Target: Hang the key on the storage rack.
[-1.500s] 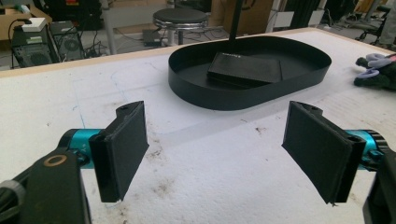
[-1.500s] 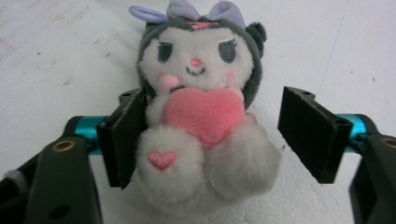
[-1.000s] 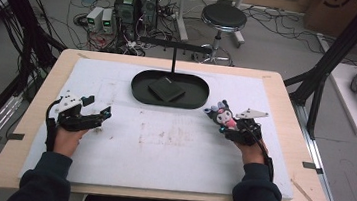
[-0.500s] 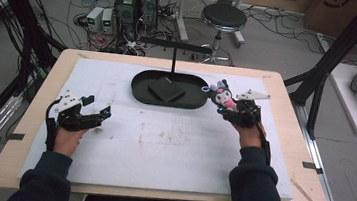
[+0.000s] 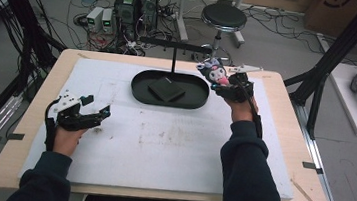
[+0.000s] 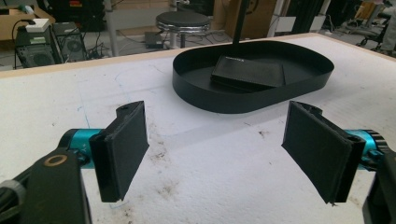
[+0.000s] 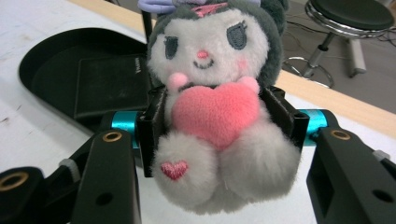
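The right gripper is clamped on the plush toy, just right of the tray; the person should lower it steadily. The left gripper rests apart, near the tray.

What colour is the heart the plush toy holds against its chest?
Pink; the heart on the plush toy shows best in the right gripper view.

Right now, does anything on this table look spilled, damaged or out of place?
Nothing spilled or broken. The white mat has dark smudges mid-table. The flat black pad lies askew in the black tray.
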`<state>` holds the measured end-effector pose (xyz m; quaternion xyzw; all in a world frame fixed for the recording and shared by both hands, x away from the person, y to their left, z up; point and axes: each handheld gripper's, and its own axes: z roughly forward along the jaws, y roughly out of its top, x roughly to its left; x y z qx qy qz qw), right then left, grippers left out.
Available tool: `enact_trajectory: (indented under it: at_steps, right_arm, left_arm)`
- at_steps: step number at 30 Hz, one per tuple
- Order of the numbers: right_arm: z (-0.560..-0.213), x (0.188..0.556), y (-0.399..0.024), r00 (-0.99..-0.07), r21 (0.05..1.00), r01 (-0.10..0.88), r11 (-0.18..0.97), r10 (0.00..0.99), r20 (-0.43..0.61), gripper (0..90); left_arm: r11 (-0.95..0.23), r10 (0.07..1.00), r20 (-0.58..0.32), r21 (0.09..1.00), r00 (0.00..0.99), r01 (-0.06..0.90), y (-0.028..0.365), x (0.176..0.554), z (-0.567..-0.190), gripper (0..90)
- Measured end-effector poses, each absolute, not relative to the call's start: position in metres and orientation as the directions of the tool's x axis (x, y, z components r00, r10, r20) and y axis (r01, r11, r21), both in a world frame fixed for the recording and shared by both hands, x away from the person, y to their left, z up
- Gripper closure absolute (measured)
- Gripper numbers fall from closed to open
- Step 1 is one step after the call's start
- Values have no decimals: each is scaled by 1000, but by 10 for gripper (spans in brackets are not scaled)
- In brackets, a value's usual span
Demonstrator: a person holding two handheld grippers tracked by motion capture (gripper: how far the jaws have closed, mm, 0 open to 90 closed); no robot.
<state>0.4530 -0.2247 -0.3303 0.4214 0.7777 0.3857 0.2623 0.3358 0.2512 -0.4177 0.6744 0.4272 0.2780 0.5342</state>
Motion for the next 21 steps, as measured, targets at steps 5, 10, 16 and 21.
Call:
enact_trajectory:
  at_steps: [5,10,16,21]
  right_arm:
    - [-321,460,-222,-489,833,451,321,870,-70,479]
    - [-315,466,-222,-470,828,472,302,881,-53,479]
    - [-309,468,-223,-464,839,460,290,884,-51,479]
    - [-312,474,-226,-429,831,488,266,903,-38,479]
  left_arm:
    - [-64,872,-83,958,482,281,251,336,-417,218]
    - [-61,872,-85,958,482,279,252,336,-417,218]
    - [-62,873,-83,958,481,279,252,336,-418,218]
    - [-60,873,-85,959,481,278,252,336,-417,218]
